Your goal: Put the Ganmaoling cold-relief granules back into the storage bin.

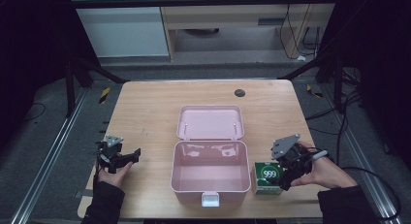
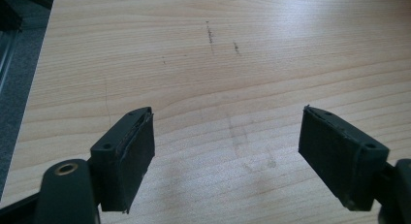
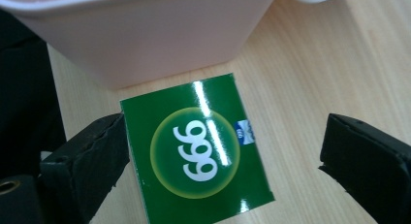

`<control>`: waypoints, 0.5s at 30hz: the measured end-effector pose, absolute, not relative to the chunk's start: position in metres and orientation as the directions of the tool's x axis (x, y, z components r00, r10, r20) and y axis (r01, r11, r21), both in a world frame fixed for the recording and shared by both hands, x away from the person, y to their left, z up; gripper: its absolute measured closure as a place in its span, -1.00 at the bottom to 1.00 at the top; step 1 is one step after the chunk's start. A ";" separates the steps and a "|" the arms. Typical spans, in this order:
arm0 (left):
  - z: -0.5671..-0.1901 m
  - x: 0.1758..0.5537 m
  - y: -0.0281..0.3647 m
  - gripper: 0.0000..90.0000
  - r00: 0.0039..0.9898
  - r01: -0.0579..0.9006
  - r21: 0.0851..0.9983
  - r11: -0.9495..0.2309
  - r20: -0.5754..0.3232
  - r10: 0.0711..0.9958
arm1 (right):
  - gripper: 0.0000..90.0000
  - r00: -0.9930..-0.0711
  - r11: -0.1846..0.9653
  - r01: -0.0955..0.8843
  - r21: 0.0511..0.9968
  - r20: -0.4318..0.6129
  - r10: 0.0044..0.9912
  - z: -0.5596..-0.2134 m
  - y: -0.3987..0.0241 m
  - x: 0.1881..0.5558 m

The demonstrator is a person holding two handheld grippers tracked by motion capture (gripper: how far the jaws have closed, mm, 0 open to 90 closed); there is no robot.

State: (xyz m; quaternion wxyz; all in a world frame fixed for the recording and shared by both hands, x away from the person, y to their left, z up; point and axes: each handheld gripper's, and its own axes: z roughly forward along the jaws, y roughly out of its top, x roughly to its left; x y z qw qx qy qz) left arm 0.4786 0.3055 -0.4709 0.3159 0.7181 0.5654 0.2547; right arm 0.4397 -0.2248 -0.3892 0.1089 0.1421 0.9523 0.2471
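Hovering, right gripper [image 1: 286, 178]: held over the green box [image 1: 268, 178], jaws spread wide with the box between them; in the right gripper view one jaw sits right at the box's edge, the other stands clear of it, so nothing is clamped.
Green box [image 3: 198, 151]: lies flat on the table [image 1: 145, 112], white "999" in a yellow-green circle facing up, just beside the right wall of the pink case [image 1: 211, 173].
Pink case [image 3: 145, 35]: stands near the table's front edge, lid [image 1: 210, 122] thrown back flat behind it, white latch [image 1: 210, 200] at the front; the part of its inside in view is bare.
Left gripper [image 1: 127, 158]: low over the table's left side, well apart from the case, jaws wide open.
Left gripper view: bare wood [image 2: 218, 78] between the two pads [image 2: 138, 156], nothing held.
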 end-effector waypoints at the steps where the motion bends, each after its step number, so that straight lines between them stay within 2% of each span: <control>1: -0.471 0.479 0.306 -0.56 0.231 0.651 0.742 -0.161 0.009 0.973 | -0.93 -0.936 0.838 0.217 0.502 -0.137 0.324 -0.389 -0.225 0.440; 15: -0.471 0.479 0.306 -0.56 0.230 0.650 0.742 -0.164 0.013 0.973 | -0.94 -0.950 0.868 0.218 0.446 -0.108 0.294 -0.406 -0.218 0.441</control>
